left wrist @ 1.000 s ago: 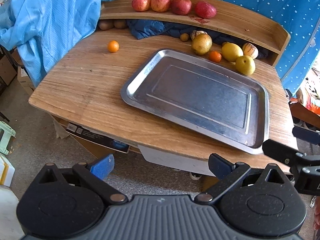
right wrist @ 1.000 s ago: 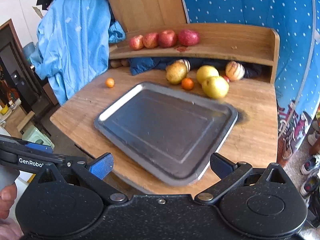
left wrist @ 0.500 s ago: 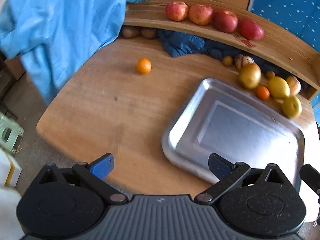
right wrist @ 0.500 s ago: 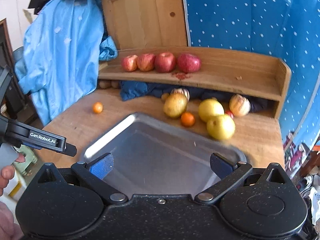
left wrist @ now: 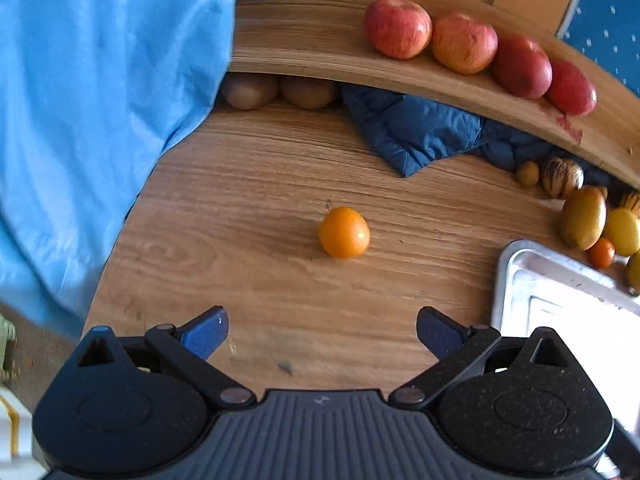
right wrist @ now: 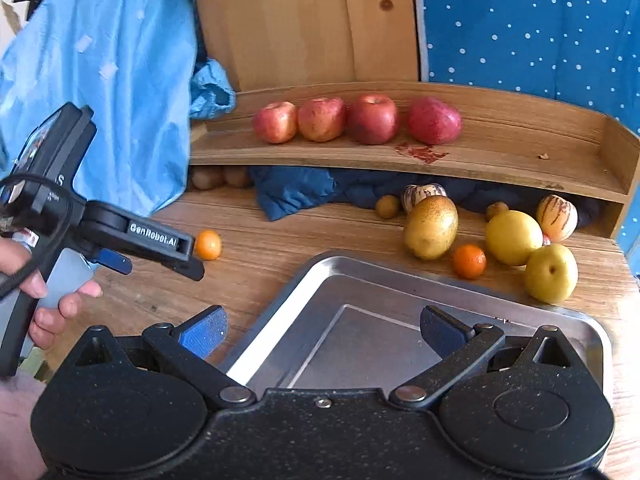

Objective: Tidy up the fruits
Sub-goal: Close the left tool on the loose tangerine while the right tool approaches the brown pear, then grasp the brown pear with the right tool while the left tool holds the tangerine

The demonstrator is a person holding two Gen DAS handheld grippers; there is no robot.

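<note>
We hold the left tongs (left wrist: 322, 330) spread and empty above the table (left wrist: 248, 216), a small orange (left wrist: 344, 232) lying apart ahead of them. Our right tongs (right wrist: 324, 330), likewise spread and empty, hover over the metal tray (right wrist: 400, 276). Four red apples (right wrist: 356, 118) line the shelf (right wrist: 520, 148).

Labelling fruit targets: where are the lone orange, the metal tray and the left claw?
lone orange (left wrist: 344, 232), left wrist view, middle of peel.
metal tray (right wrist: 304, 276), right wrist view, rear-left rim.
left claw (left wrist: 322, 332), left wrist view, between fingertips.
</note>
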